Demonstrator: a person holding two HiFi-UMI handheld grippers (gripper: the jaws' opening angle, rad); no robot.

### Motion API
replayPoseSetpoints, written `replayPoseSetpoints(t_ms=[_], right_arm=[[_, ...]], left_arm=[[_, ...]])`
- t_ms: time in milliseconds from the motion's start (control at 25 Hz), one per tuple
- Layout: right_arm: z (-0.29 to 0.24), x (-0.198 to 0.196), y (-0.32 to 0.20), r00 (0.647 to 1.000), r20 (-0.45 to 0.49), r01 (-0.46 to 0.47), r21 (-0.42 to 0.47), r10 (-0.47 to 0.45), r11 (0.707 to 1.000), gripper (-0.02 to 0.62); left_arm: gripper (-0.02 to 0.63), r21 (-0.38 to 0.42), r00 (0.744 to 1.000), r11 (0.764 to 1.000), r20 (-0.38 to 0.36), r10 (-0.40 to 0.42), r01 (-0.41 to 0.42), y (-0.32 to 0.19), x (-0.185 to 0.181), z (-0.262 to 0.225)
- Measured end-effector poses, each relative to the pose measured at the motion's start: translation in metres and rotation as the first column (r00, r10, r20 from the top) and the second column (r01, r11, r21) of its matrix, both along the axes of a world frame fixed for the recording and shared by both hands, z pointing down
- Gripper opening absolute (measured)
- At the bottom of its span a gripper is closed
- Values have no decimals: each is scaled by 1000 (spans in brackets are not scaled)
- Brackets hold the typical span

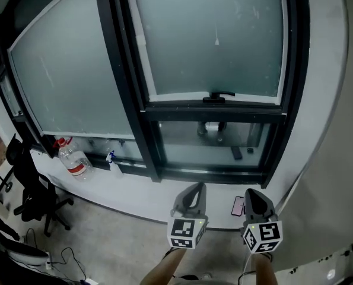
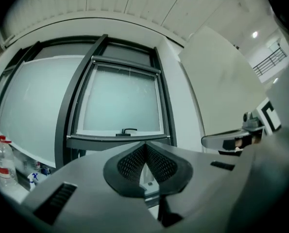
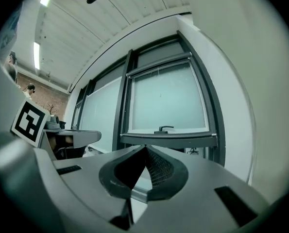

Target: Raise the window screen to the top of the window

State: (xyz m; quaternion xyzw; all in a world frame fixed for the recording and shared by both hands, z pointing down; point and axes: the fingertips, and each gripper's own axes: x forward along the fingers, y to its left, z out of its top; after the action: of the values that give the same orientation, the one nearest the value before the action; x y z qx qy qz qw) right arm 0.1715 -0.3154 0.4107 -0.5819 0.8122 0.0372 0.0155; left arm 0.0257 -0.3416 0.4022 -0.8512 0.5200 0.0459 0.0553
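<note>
The left gripper (image 1: 195,189) and the right gripper (image 1: 251,195) hover side by side before the white window sill (image 1: 134,189), each with its jaws clenched on nothing. The frosted, dark-framed window screen (image 1: 212,40) covers the upper part of the right-hand window. A small black handle (image 1: 218,95) sits on its bottom rail. A dark phone (image 1: 238,205) lies near the sill's right end.

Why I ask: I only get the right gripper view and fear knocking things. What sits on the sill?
Observer: A phone lies on the sill, between the left gripper and the right gripper.
Operator: Anything further left?
Observer: A water bottle and a small spray bottle stand there.
Operator: Is the left gripper free?
Observer: Yes, it is shut on nothing.
</note>
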Motion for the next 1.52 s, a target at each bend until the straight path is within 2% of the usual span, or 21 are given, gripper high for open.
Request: replayPoseSetpoints(t_ms=[160,360,480,720,840,960,1200,1320,1520], right_arm=[[-6,-8,23,1000,8,-12,11,12,1000,8],[15,-43,56,1000,0,14,-46,-14,999,6],[15,-78,75,999,24,25,-47,-24,999,8],[-7,-140,131,999,39,30,16,-31,999,8],[-4,-159,156,1000,24,18,22,-18,1000,8],[3,-174,188,998,66,3,26,-5,1000,8],[3,-182,268,989,126,-82,28,78,996,8],[-5,-181,294,987,109,-123,51,117,991,6],[-15,-171,325,979,154,-147,68,135,987,8]], left_arm=[[3,30,1000,999,9,-13,12,32,-21,-8],[5,-30,997,997,9,-73,73,75,-80,14],[5,-52,995,993,6,-102,102,95,-118,18],[5,-39,998,998,11,-56,57,146,-151,15],[4,-22,999,999,23,-36,37,179,-165,18],[5,-18,999,999,43,-28,29,208,-184,24],[5,-33,998,999,66,-7,9,275,-206,33],[3,-16,998,1000,61,22,-21,306,-203,24],[3,-26,999,999,37,19,-18,344,-191,27]])
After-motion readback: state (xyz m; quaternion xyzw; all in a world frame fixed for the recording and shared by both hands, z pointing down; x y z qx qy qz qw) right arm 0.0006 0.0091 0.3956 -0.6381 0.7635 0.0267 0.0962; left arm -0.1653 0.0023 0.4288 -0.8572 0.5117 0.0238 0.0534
